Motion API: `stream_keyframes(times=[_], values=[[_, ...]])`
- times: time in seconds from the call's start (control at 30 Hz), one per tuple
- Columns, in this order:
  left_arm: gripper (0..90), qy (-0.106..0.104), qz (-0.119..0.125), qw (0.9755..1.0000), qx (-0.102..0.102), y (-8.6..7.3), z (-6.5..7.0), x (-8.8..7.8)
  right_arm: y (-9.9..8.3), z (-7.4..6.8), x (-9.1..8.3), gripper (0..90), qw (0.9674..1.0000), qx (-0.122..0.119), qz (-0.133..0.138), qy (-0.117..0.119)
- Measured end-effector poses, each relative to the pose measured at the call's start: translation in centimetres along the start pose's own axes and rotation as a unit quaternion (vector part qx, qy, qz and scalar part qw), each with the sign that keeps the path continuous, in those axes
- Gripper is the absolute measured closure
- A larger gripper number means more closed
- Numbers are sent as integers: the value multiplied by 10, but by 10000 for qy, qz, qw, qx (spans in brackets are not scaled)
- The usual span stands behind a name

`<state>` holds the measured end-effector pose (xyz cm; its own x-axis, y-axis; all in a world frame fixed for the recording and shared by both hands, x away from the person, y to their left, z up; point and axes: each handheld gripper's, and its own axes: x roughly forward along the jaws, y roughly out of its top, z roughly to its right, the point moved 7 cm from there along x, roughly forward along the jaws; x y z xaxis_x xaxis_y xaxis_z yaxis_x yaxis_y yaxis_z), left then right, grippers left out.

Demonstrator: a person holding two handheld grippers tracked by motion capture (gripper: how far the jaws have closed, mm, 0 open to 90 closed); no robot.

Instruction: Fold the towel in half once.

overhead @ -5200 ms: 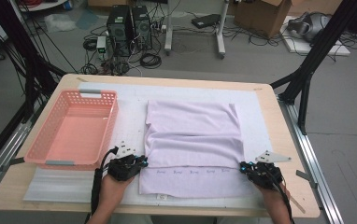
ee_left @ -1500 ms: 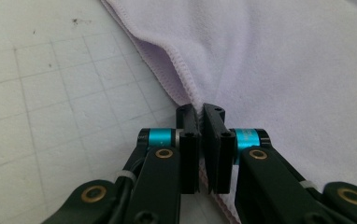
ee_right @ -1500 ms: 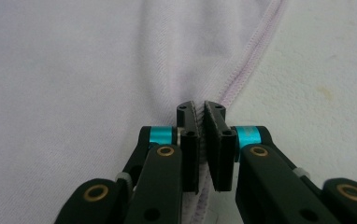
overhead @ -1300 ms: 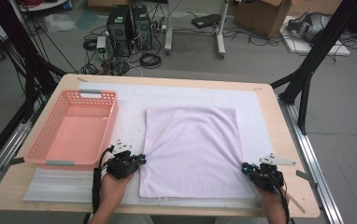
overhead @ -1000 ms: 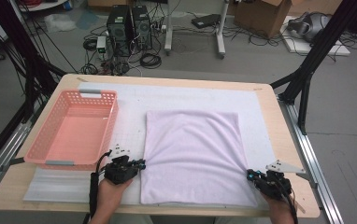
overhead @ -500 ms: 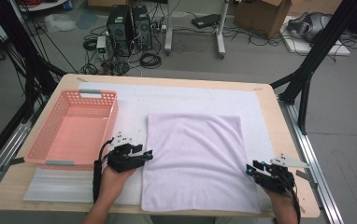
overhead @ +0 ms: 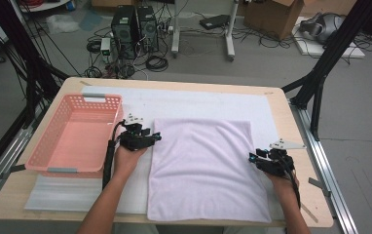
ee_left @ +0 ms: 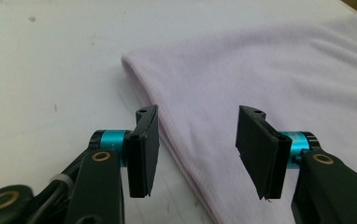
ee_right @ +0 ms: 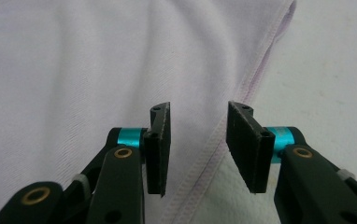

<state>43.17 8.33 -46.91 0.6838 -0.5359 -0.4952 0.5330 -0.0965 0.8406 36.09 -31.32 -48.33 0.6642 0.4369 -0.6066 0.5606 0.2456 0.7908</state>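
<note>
A cable-strewn workshop floor lies behind the wooden table (overhead: 291, 126) and its white foam mat (overhead: 198, 103). At frame centre the lilac terry towel (overhead: 206, 168) lies folded once, soft and square; further folds and the lower-left pink lattice basket (overhead: 72, 136) seemingly remain. The left gripper (overhead: 156, 137) and right gripper (overhead: 252, 158) have just been opening, jaws spread astride the towel's side hems, gripping nothing.

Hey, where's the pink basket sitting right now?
In the high view the basket sits on the table's left side, just left of the left tool and apart from the towel.
</note>
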Motion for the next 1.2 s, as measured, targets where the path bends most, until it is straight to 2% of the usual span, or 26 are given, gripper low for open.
stream_keyframes(times=[0.07, 0.13, 0.17, 0.27, 0.33, 0.37, 0.43, 0.47, 0.53, 0.57, 0.7, 0.73, 0.77, 0.87, 0.97, 1.0, 1.03, 1.07, 1.1, 1.2], values=[[489, -6, -134, 9999, 17, 2, -3, 10, 2, 4, 2, 569, 10000, 12, 14, 17], [469, 24, -130, 9999, 59, 5, -6, 18, 3, 7, 4, 541, 10000, 53, 25, 61], [465, 33, -94, 9999, 10, 7, -7, 20, 4, 8, 6, 518, 9999, 85, 20, 77], [446, 121, -214, 9997, -60, 11, -14, 30, 4, 12, 12, 490, 9999, 106, -50, 110], [445, 217, -164, 9996, -68, 12, -19, 35, 5, 13, 14, 486, 9999, 82, -82, 119], [447, 246, -183, 9995, -77, 11, -20, 37, 6, 14, 15, 481, 9999, 79, -79, 124], [447, 325, -369, 9985, -221, 4, -26, 43, 9, 15, 17, 475, 9999, 71, -81, 121], [461, 346, -323, 9986, -222, 5, -27, 42, 10, 16, 17, 472, 9999, 75, -84, 104], [515, 361, -310, 9987, -198, 5, -26, 43, 13, 18, 18, 470, 9999, 86, -92, 84], [570, 357, -322, 9987, -138, 5, -25, 43, 14, 19, 18, 469, 9999, 88, -87, 76], [848, 357, -476, 9981, 133, 4, -20, 46, 15, 20, 18, 469, 9999, 133, -63, 45], [858, 441, -501, 9976, 207, 7, -22, 46, 15, 20, 19, 469, 9999, 142, -82, 55], [864, 625, -443, 9968, 232, 10, -24, 45, 15, 20, 19, 470, 9998, 144, -103, 57], [865, 811, -305, 9962, 65, 17, -29, 44, 15, 22, 18, 479, 9999, 146, -66, 34], [842, 1012, -198, 9947, -25, 19, -34, 45, 15, 25, 17, 484, 9997, 214, -66, -42], [766, 1053, -179, 9942, -82, 18, -36, 45, 15, 27, 17, 484, 9997, 235, -48, -80], [663, 946, -170, 9951, -243, 18, -38, 45, 15, 28, 17, 483, 9996, 252, -45, -70], [583, 832, -167, 9959, -315, 17, -38, 46, 16, 30, 18, 484, 9995, 272, -59, -120], [531, 759, -227, 9965, -276, 15, -38, 46, 17, 32, 18, 484, 9995, 266, -62, -126], [477, 590, -273, 9975, -293, 12, -36, 50, 28, 39, 23, 489, 9993, 322, -62, -164]])
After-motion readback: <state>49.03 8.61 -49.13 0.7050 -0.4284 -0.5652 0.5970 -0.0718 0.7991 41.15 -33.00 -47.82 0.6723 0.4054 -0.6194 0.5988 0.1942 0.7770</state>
